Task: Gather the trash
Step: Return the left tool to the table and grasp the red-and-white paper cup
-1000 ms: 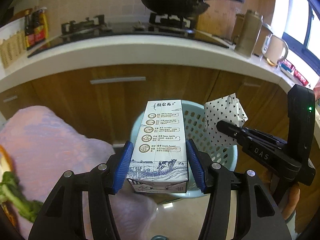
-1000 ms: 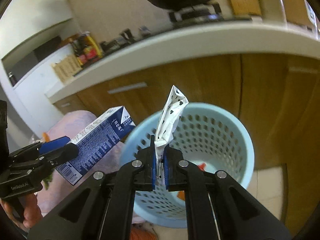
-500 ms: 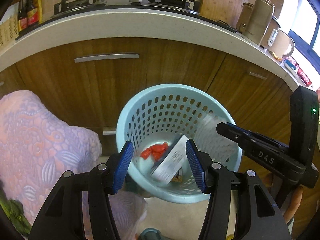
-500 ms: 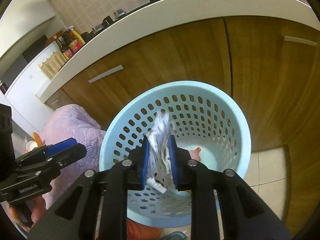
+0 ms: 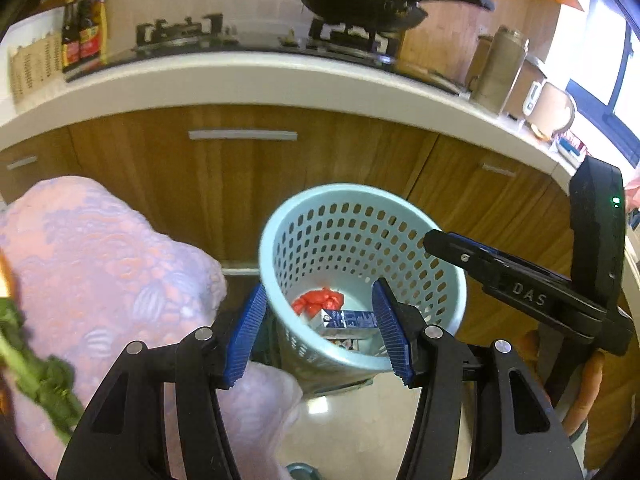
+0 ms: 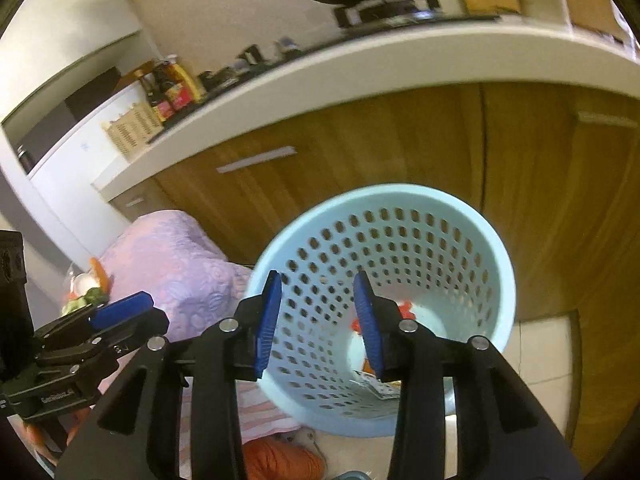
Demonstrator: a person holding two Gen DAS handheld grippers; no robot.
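Note:
A light blue perforated trash basket (image 5: 280, 240) stands on the floor before the wooden cabinets; it also shows in the right wrist view (image 6: 500, 264). Inside lie the milk carton (image 5: 348, 319), a red scrap (image 5: 318, 300) and the dotted wrapper (image 6: 378, 388). My left gripper (image 5: 318, 338) is open and empty above the basket's near rim. My right gripper (image 6: 318, 322) is open and empty over the basket. In the left wrist view the right gripper (image 5: 440, 240) reaches in from the right.
A table with a pink-purple cloth (image 5: 92, 264) stands left of the basket, with green vegetables (image 5: 36, 380) at its edge. The white countertop (image 5: 240, 76) holds a stove and a black pan (image 5: 360, 0). An orange object (image 6: 280, 460) lies on the tiled floor.
Both grippers opened. The milk carton dropped from my left gripper and the dotted wrapper from my right into the basket. Both grippers have since lifted slightly.

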